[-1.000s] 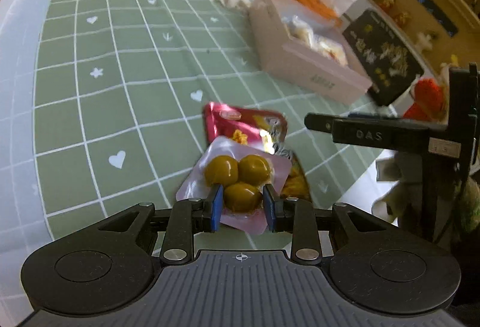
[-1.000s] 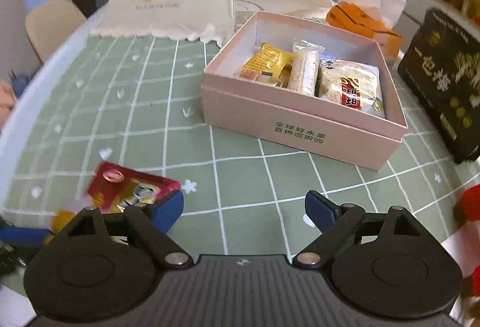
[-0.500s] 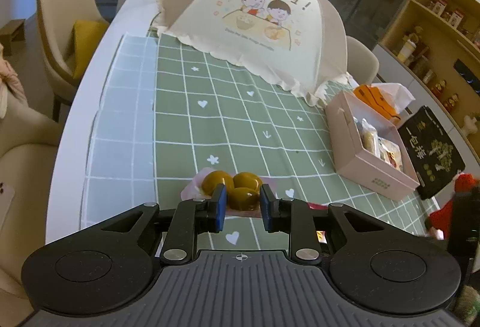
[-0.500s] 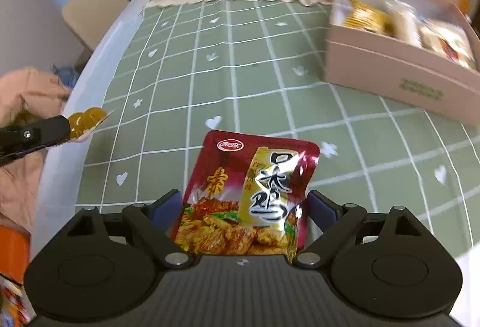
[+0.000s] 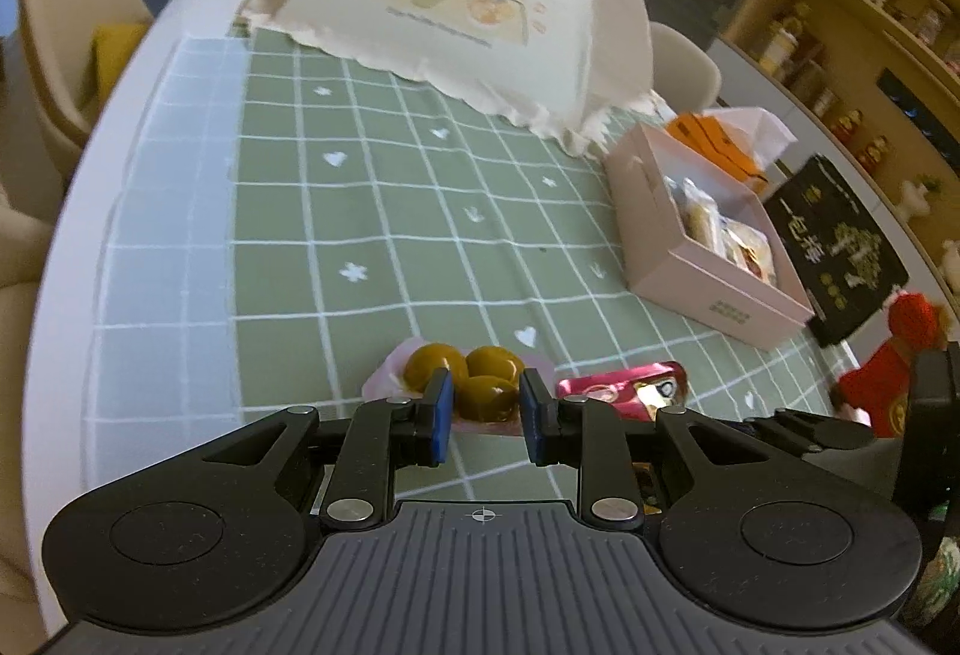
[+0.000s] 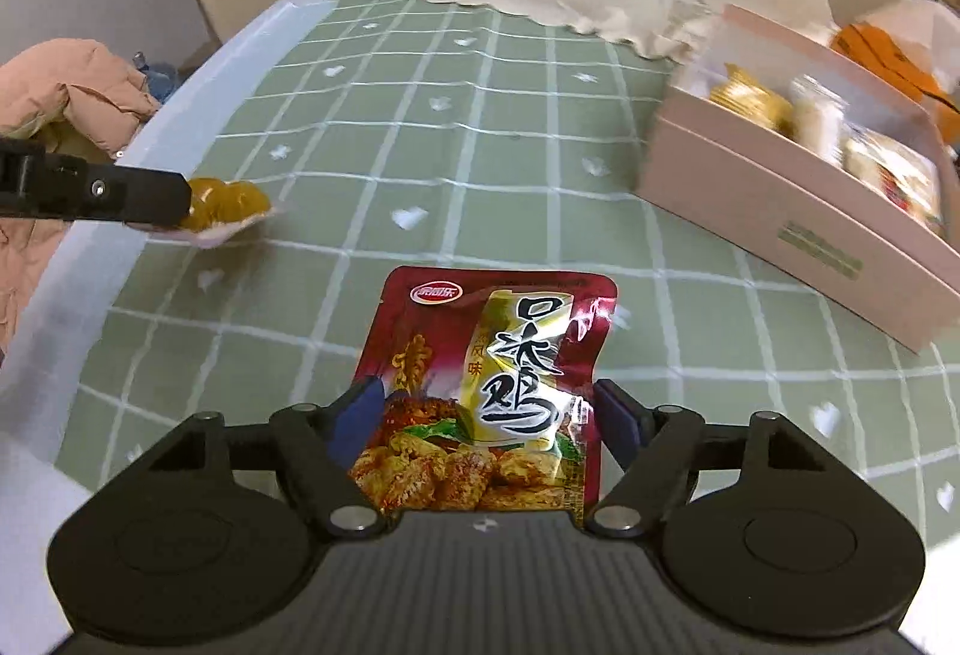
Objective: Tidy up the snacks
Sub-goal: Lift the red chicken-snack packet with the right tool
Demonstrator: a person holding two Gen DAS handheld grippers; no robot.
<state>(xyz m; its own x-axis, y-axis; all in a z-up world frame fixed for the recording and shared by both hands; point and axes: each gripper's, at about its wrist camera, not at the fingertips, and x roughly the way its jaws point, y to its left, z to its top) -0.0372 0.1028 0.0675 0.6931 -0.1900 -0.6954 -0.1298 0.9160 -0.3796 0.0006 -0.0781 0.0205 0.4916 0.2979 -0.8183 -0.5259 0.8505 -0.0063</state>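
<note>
While left gripper (image 5: 485, 406) jaws clamp olive pack (image 5: 462, 382) | right gripper (image 6: 489, 418) jaws grip red pouch (image 6: 489, 391)

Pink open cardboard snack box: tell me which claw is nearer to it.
Right. The right claw, gripping the red pouch, sits nearer the pink box; the left claw is farther left.

We see a clear pouch of three olive-brown balls (image 5: 474, 382) held level above the near left of the table. A red chicken snack packet (image 6: 489, 397) lies lengthwise, near centre. Far right, an open pink box (image 6: 798, 220) holds several wrapped snacks.
</note>
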